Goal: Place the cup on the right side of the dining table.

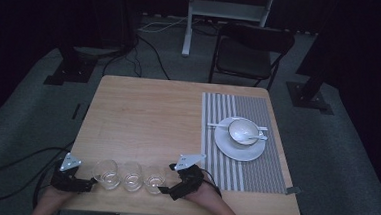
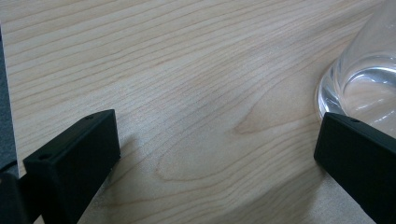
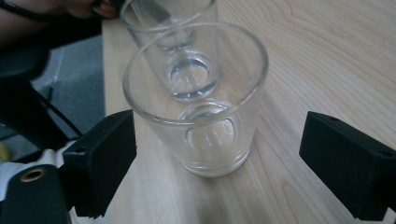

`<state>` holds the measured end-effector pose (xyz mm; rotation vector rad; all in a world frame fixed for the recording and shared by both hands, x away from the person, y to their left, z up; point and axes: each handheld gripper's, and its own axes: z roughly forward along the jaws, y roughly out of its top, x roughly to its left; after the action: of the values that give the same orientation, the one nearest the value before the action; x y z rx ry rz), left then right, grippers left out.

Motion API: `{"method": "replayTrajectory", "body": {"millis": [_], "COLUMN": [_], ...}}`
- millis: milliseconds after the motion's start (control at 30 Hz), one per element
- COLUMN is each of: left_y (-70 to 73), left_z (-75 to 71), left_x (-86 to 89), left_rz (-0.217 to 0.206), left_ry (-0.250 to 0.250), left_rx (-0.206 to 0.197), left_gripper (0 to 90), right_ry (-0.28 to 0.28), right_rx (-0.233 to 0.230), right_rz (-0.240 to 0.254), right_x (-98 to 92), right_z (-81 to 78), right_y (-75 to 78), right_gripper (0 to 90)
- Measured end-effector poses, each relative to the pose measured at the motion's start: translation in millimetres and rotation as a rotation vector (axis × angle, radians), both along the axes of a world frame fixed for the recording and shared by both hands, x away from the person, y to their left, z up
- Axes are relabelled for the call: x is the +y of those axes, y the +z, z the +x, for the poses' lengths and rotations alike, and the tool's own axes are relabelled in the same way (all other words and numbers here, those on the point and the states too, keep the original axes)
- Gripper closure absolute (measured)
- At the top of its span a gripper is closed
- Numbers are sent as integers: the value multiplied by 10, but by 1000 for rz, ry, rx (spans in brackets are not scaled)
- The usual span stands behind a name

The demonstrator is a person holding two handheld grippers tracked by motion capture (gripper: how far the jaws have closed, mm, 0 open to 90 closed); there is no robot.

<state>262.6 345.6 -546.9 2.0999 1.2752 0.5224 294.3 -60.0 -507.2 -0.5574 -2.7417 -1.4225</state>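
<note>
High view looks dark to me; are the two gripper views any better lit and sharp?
High view: dim, room edges near black, round light wooden table readable. Left gripper view: bright, wood grain crisp, clear drinking glass cut off at the edge. Right gripper view: bright, nearest clear tumbler sharp with small glints.

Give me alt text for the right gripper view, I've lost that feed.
The right gripper is open, its black jaws standing either side of a clear empty glass on the wooden table without touching it. More glasses line up directly behind it, with a hand at the far end.
</note>
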Motion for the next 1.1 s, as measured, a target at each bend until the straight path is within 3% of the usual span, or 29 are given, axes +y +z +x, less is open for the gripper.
{"method": "replayTrajectory", "body": {"millis": [233,400,767,900,1000,1100], "left_y": [0,0,0,0,0,-1], "left_z": [1,1,1,1,1,1], "left_x": [1,1,2,2,2,3], "left_rz": [0,0,0,0,0,0], "left_ry": [-2,-2,-4,-4,-5,-5], "left_rx": [0,0,0,0,0,-1], "left_gripper": [5,6,5,6,6,5], "right_ry": [13,1,-22,-23,-16,-17], "right_rx": [9,-36,-63,-70,-43,-72], "right_rz": [1,-5,-2,-29,-40,-61], "right_x": [122,244,339,364,364,384], "right_z": [-24,-54,-83,-87,-59,-80], "right_y": [-64,-79,-101,-137,-141,-145], "right_gripper": [106,108,133,169,180,191]}}
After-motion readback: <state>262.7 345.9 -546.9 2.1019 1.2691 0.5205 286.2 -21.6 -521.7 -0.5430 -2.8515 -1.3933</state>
